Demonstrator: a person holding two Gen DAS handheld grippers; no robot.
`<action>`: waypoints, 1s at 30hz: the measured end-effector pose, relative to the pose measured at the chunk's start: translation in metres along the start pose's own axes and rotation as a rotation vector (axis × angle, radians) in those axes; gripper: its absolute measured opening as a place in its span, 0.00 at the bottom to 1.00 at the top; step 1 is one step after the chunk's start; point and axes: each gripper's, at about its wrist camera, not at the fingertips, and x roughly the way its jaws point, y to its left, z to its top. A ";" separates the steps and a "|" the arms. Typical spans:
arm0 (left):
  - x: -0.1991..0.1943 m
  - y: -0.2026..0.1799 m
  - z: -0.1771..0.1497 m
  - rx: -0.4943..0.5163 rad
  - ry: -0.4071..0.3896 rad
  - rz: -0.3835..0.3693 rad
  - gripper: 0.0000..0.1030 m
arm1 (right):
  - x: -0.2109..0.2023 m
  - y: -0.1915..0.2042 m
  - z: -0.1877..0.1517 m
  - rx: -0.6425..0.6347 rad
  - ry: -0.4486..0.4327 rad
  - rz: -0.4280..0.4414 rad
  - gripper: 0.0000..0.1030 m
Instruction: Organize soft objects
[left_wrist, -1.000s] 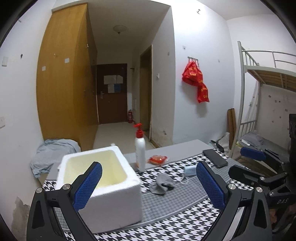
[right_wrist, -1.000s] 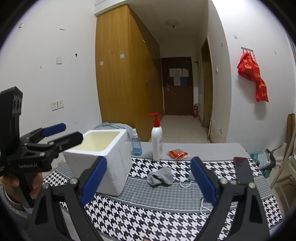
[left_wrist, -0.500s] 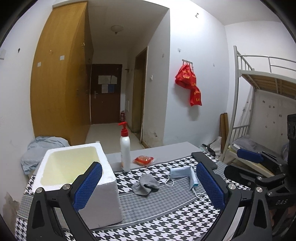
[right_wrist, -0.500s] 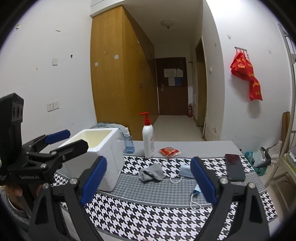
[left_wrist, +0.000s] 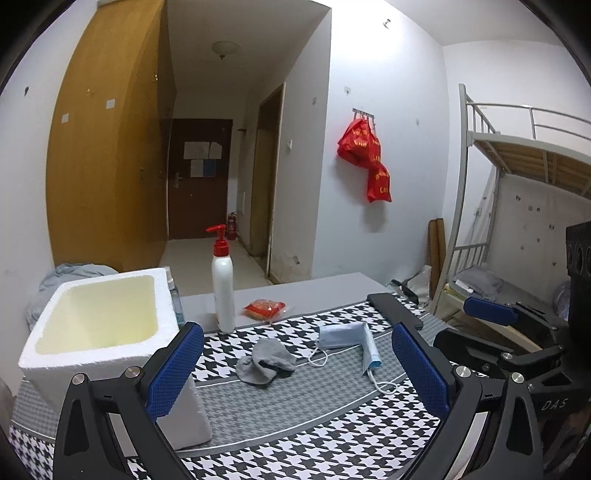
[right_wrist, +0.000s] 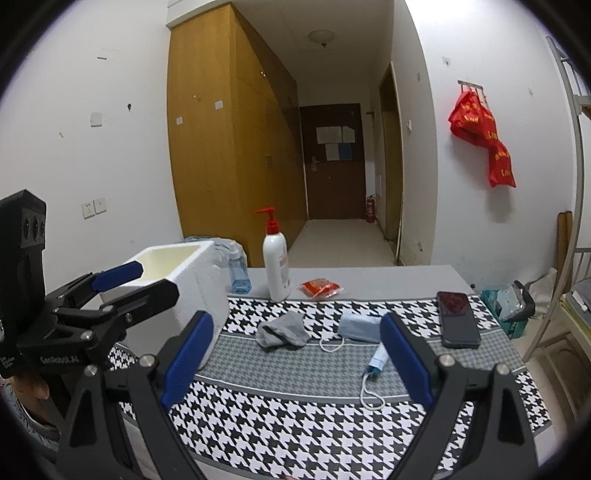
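A crumpled grey sock (left_wrist: 265, 361) (right_wrist: 282, 329) lies mid-table on the houndstooth cloth. Two light-blue face masks (left_wrist: 345, 336) (right_wrist: 359, 327) lie to its right, one draped toward the front (right_wrist: 378, 360). An empty white foam box (left_wrist: 99, 325) (right_wrist: 177, 271) stands at the left. My left gripper (left_wrist: 295, 373) is open and empty, above the front of the table, short of the sock. My right gripper (right_wrist: 295, 363) is open and empty, hovering in front of the sock and masks. Each gripper shows in the other's view: the right one (left_wrist: 495, 321) and the left one (right_wrist: 129, 282).
A white pump bottle with a red top (left_wrist: 222, 286) (right_wrist: 275, 264) stands behind the sock, with a red snack packet (left_wrist: 264, 308) (right_wrist: 319, 287) beside it. A small blue bottle (right_wrist: 238, 275) stands behind the box. A black phone (right_wrist: 457, 319) (left_wrist: 393, 310) lies at the right. A bunk bed (left_wrist: 517, 206) is further right.
Both views have shifted: the table contents sit closer and lower in the frames, and the box moved left in the left wrist view. Both grippers stayed open and empty.
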 end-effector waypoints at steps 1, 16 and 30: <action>0.002 -0.002 -0.002 0.008 0.004 0.003 0.99 | 0.002 -0.001 -0.002 -0.001 0.005 -0.003 0.91; 0.048 -0.004 -0.015 -0.038 0.113 -0.010 0.99 | 0.030 -0.031 -0.014 0.017 0.081 -0.015 0.91; 0.086 -0.011 -0.015 -0.009 0.198 0.017 0.99 | 0.052 -0.051 -0.021 0.020 0.147 -0.030 0.91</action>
